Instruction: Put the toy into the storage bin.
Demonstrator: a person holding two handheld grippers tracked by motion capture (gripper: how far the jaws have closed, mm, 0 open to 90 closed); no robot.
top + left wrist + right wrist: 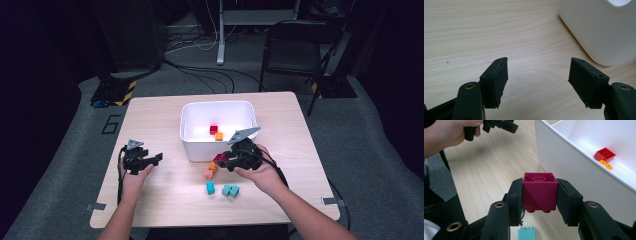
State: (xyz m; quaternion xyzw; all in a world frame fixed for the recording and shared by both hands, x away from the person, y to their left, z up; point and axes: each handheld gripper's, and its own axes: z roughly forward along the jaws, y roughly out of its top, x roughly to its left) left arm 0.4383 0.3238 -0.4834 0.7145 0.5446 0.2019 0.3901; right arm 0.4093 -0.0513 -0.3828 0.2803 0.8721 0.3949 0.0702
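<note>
Currently, magenta plastic building block (539,192) clamped upside down in right tongs (539,202), beside white plastic bin (218,150).
Grip on opposite side faces, apparently for lifting over the near bin wall, the sole obstacle ahead. Teal blocks (230,190) lie below. Left tongs (537,77) stand apart, empty, over bare wooden tabletop (499,32).

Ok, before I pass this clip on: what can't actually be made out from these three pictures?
- Magenta brick: the side faces, covered by the right gripper pads in the right gripper view; small in the high view.
- White bin: cut off by the frame edge in the left gripper view, inside unseen.
- Pink and orange bricks: partly hidden behind the right gripper in the high view.
- Teal brick: cut off by the bottom edge.
</note>
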